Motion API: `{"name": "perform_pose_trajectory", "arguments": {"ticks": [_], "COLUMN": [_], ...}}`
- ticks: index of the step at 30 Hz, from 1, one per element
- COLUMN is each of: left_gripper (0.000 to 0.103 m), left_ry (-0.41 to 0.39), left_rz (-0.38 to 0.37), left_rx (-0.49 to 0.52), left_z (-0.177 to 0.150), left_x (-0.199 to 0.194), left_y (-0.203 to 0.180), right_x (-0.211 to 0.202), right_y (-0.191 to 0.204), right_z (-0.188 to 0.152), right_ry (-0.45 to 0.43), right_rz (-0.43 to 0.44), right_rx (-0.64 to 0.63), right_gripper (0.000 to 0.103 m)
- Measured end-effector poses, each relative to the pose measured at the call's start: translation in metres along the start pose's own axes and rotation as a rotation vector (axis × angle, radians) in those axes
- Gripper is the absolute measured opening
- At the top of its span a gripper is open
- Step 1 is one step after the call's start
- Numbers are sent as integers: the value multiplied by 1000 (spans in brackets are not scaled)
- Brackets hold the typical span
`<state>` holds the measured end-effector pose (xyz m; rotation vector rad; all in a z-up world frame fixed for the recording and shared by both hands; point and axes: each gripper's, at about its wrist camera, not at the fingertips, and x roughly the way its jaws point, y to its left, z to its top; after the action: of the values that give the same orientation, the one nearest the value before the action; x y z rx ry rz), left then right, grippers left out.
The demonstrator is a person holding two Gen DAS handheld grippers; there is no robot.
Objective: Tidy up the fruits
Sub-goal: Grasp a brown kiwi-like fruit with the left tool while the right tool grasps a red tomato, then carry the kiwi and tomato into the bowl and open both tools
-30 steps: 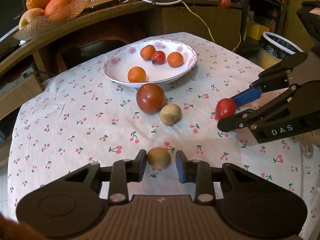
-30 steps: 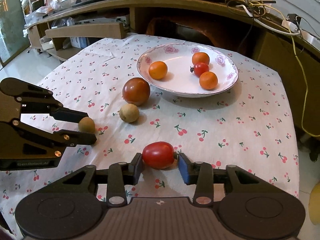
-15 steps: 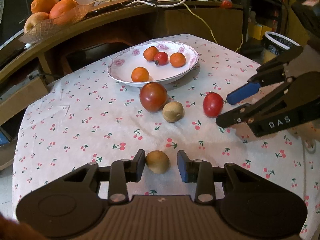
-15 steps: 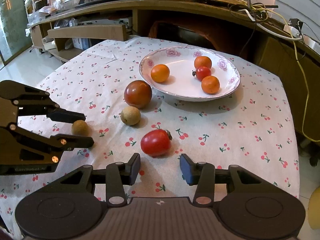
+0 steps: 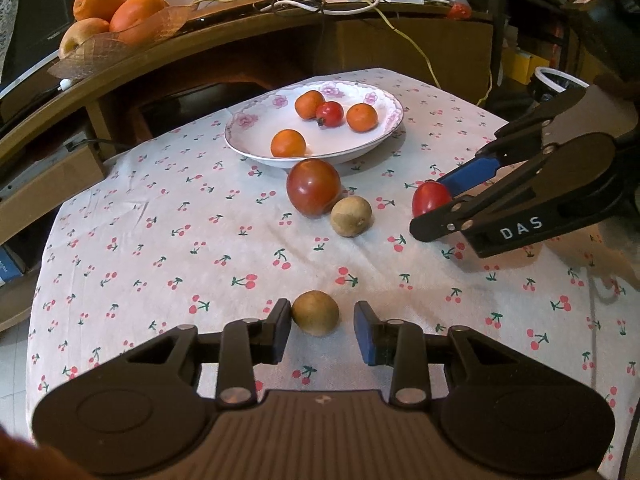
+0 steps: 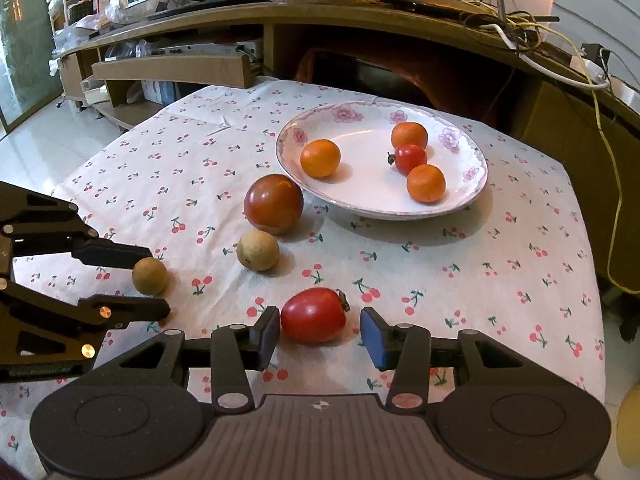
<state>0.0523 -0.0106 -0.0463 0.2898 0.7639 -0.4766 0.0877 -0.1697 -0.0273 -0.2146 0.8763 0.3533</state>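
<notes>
**A:** Where are the two grippers, and what is between their fingers?

**B:** The left gripper (image 5: 322,330) hovers low near the table's front edge, jaws apart around a small brown fruit (image 5: 315,312) that lies on the cloth; the left pad is just beside it and a gap shows on the other side. The right gripper (image 6: 319,334) is also spread wide, with a red tomato (image 6: 313,314) on the cloth between its pads, close to the left one.

**A:** How much room is there around them?

**B:** The cherry-print tablecloth (image 5: 160,240) is bare to the left of the fruit. The cloth drops off at the near and side edges, and a wooden shelf (image 6: 360,20) curves behind the table's far edge.

**A:** What holds fruit?

**B:** A white flowered plate (image 6: 360,196) sits toward the far side. In it are three small oranges, one (image 6: 320,158) apart on the left, and a cherry tomato (image 6: 410,158) between the other two. Just outside the plate's near rim stands a large dark tomato (image 6: 273,203), with a second brown fruit (image 6: 257,249) beside it. A glass bowl (image 5: 80,68) of oranges sits on the shelf.
</notes>
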Motion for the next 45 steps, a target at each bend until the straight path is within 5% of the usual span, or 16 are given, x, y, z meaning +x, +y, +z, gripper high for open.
{"name": "perform_pose_trajectory", "arguments": {"ticks": [4, 32, 45], "left_gripper": [31, 31, 31], "left_ry": [4, -134, -86], "left_rz": [6, 29, 39], "left_rx": [-9, -14, -28], "left_z": [2, 92, 108], "left_x": [0, 22, 62], "left_y": [2, 4, 11], "right_x": [2, -6, 26], "right_y": [1, -30, -50], "right_z": [2, 45, 58], "right_ry": [7, -118, -97], "right_rz": [2, -33, -52], "right_rx": [-3, 107, 132], "right_gripper": [35, 35, 35]}}
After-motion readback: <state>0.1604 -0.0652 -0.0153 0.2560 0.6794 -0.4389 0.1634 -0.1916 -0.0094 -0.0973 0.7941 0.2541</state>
